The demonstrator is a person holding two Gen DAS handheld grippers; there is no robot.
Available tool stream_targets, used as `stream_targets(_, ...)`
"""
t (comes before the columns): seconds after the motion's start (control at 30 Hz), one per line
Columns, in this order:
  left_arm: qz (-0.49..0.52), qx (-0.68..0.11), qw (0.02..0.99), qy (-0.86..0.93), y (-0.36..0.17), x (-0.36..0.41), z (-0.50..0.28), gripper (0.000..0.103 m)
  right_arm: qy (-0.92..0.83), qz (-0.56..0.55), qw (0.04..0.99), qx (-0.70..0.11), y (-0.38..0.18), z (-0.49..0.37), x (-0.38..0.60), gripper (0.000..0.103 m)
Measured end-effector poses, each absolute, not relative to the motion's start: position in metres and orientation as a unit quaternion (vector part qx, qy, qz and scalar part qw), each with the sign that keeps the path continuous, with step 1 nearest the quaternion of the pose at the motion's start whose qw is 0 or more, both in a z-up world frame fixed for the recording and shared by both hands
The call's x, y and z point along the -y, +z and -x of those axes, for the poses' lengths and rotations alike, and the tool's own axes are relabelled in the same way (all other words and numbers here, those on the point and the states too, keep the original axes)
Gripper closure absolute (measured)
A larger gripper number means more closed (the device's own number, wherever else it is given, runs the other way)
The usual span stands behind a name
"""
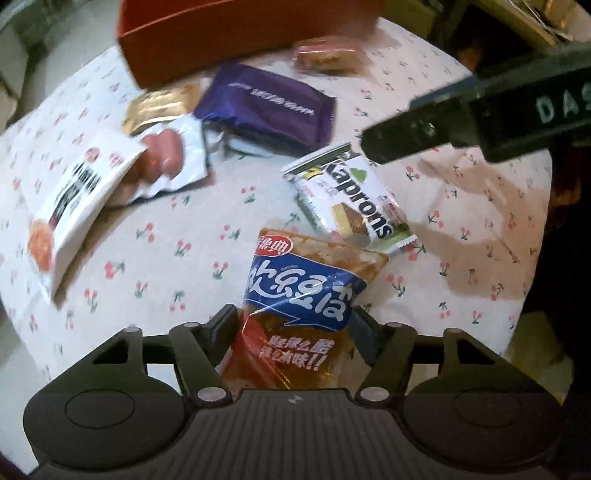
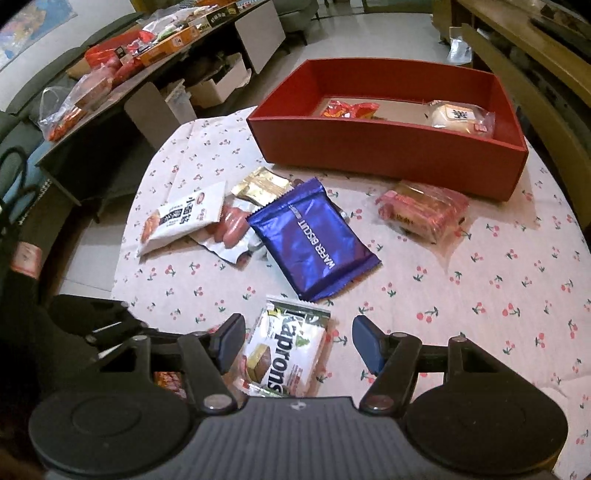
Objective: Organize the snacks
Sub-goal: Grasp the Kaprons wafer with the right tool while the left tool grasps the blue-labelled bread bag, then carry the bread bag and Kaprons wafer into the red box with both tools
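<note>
Two packets are seen in the red box (image 2: 388, 155); six remain on the worktop (image 2: 480, 295). Orange packet (image 1: 306, 295) is gripped by left claw (image 1: 295, 328). Right claw (image 2: 299, 343) is spread wide around the Kaprons wafer (image 2: 284, 354).

red box (image 1: 229, 33) cut off by the top edge, pink snack pack (image 1: 327, 55) blurred, gold packet (image 2: 260, 184) partly hidden under purple wafer pack (image 2: 314, 240)
</note>
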State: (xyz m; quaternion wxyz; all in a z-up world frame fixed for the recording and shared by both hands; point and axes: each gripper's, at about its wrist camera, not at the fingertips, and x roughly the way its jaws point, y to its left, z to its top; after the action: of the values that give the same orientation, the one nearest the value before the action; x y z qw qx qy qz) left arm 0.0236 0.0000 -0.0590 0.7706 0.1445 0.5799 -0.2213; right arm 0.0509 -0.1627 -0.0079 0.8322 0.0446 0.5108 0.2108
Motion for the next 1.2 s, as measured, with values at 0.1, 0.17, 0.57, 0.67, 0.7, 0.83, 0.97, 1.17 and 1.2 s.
stream_targets(0.1,-0.131,-0.577,0.777,-0.213,-0.056,-0.01,-0.011,0.036,0.203,-0.044,0.831,-0.517,-0.012,-0.048,0.161,0.032)
stream_targets(0.17,-0.122,-0.573,0.785,-0.203,-0.049,-0.015,-0.007,0.038,0.199,-0.05,0.828,-0.523,-0.016,-0.047,0.16,0.032)
stream_targets(0.57,-0.111,-0.558,0.808,-0.154,-0.048,-0.019,-0.016,0.039,0.175,-0.054,0.815,-0.549,-0.044,-0.049,0.124,0.032)
stream_targets(0.67,-0.123,-0.559,0.807,-0.146,-0.052,-0.018,-0.014,0.034,0.165,-0.031,0.812,-0.559,-0.054,-0.052,0.119,0.032)
stream_targets(0.7,-0.126,-0.559,0.807,-0.144,-0.054,-0.017,-0.015,0.032,0.168,-0.028,0.813,-0.556,-0.055,-0.052,0.119,0.032)
stream_targets(0.83,-0.133,-0.558,0.807,-0.14,-0.06,-0.011,-0.021,0.018,0.175,-0.012,0.815,-0.552,-0.054,-0.049,0.12,0.036)
stream_targets(0.97,-0.121,-0.566,0.804,-0.137,-0.061,-0.014,-0.027,0.019,0.178,-0.002,0.816,-0.55,-0.054,-0.044,0.127,0.036)
stream_targets(1.17,-0.121,-0.559,0.808,-0.142,-0.055,-0.011,-0.022,0.039,0.179,0.012,0.825,-0.535,-0.045,-0.036,0.132,0.037)
stream_targets(1.2,-0.119,-0.559,0.808,-0.142,-0.054,-0.011,-0.022,0.04,0.182,0.013,0.828,-0.53,-0.043,-0.034,0.132,0.037)
